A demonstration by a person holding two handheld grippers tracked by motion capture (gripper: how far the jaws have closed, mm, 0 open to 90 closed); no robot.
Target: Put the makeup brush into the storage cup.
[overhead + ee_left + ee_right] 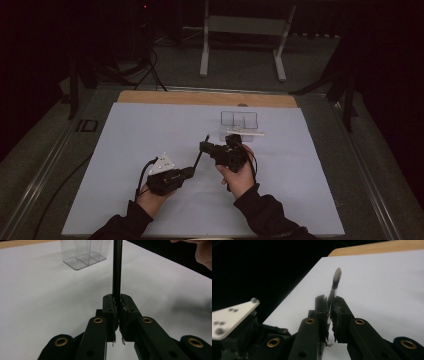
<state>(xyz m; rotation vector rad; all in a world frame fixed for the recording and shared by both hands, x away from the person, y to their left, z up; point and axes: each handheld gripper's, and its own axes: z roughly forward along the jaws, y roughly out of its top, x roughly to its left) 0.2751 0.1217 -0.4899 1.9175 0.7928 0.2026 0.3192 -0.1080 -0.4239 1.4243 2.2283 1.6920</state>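
Note:
A thin black brush (199,158) stands tilted over the white sheet, held by both grippers. My left gripper (194,170) is shut on its lower end; in the left gripper view the black handle (117,270) rises straight out of the closed left gripper (118,301). My right gripper (202,146) comes in from the right and is shut on the brush higher up. In the right gripper view the dark bristle tip (337,276) and a short silvery collar stick out past the closed right gripper (329,302).
A clear plastic organiser (239,120) with compartments stands at the back middle of the white sheet (140,130), also in the left gripper view as the organiser (85,252). A slim white item (246,133) lies just in front of it. Wooden table edge (200,97) behind.

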